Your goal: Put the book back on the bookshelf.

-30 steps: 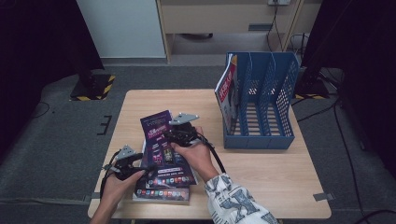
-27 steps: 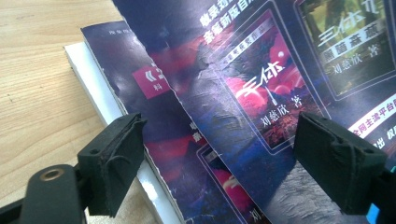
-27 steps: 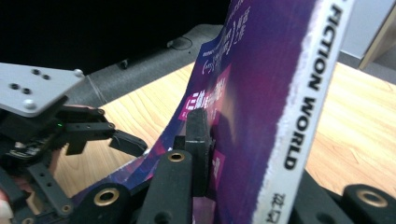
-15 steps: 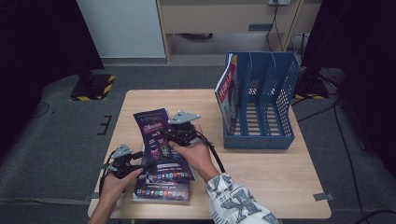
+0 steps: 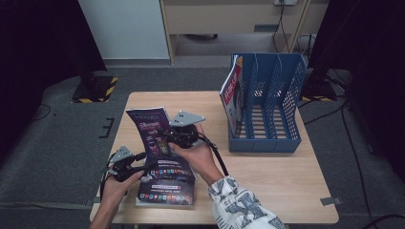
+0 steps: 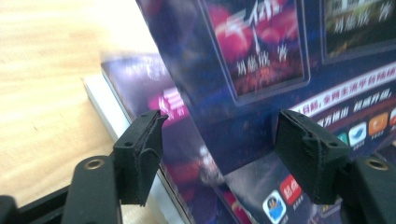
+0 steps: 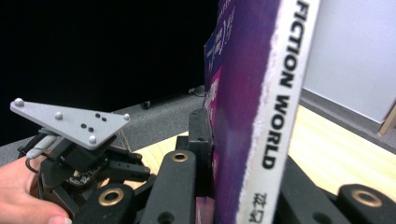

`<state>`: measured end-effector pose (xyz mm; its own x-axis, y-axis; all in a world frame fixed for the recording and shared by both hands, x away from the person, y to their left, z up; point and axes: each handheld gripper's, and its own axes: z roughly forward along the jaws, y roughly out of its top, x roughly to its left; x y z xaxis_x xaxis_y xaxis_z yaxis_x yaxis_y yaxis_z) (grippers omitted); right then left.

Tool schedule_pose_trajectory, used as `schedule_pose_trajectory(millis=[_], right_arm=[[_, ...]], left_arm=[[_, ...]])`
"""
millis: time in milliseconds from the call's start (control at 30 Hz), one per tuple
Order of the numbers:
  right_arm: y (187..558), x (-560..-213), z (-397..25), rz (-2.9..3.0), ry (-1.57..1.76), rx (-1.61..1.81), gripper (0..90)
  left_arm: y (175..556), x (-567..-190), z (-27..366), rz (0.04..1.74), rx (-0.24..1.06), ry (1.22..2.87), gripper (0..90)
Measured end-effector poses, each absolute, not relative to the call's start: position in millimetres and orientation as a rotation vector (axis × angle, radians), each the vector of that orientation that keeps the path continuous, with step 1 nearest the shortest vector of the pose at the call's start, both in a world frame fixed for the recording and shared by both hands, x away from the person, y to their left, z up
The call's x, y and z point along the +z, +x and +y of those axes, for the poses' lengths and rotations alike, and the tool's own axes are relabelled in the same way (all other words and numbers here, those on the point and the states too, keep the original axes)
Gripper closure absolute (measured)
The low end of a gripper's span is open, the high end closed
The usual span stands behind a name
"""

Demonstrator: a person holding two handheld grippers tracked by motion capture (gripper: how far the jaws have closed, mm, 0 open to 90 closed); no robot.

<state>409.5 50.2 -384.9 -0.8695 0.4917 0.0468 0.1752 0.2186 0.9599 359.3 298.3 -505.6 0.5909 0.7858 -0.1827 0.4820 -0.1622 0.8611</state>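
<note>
Two magazines lie stacked at the table's [image 5: 267,191] near left edge, and the right gripper [image 5: 177,136] is clamped on the spine of a purple magazine [image 5: 154,131] tilted up above that stack [image 5: 165,193]. The left gripper [image 5: 138,164], jaws apart, straddles the raised magazine's lower cover. A blue file rack [image 5: 267,109] stands at the far right, holding one red magazine [image 5: 231,93] in its leftmost slot.

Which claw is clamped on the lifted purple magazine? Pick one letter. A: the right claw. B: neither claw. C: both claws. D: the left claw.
A: in the right gripper view the right claw pinches the purple magazine at its spine, while the left claw stands wide open in front of its cover.
</note>
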Motion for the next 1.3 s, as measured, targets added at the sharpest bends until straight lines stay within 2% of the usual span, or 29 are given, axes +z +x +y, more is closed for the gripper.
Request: schedule_pose_trajectory(millis=[133, 400, 533, 600, 667, 800, 1033, 1300], right_arm=[[409.1, -384.6, 50.5, 2.230, 0.616, 1.702, 81.8], [409.4, -385.9, 50.4, 2.232, 0.607, 1.712, 82.0], [409.0, -389.0, 50.9, 2.237, 0.599, 1.708, 82.2], [409.8, -389.8, 49.9, 2.237, 0.600, 1.710, 82.4], [410.9, -389.9, 48.4, 2.240, 0.599, 1.703, 82.5], [412.5, -390.7, 44.6, 2.233, 0.608, 1.709, 82.6], [415.4, -392.7, 35.6, 2.212, 0.623, 1.697, 82.5], [416.0, -390.8, 30.6, 2.204, 0.619, 1.704, 82.2]], left_arm=[[359.8, -505.5, 298.4, 1.020, 0.383, 1.797, 27.3], [362.5, -510.3, 289.9, 0.972, 0.315, 1.847, 34.9], [362.9, -508.7, 297.5, 1.005, 0.279, 1.814, 49.8], [362.1, -507.2, 300.1, 1.015, 0.265, 1.796, 59.9], [361.5, -505.8, 301.4, 1.022, 0.259, 1.785, 65.5], [360.5, -502.6, 301.7, 1.031, 0.260, 1.786, 70.7], [356.4, -492.8, 302.0, 1.036, 0.363, 1.794, 76.8], [350.9, -480.5, 304.7, 1.017, 0.525, 1.815, 78.6]])
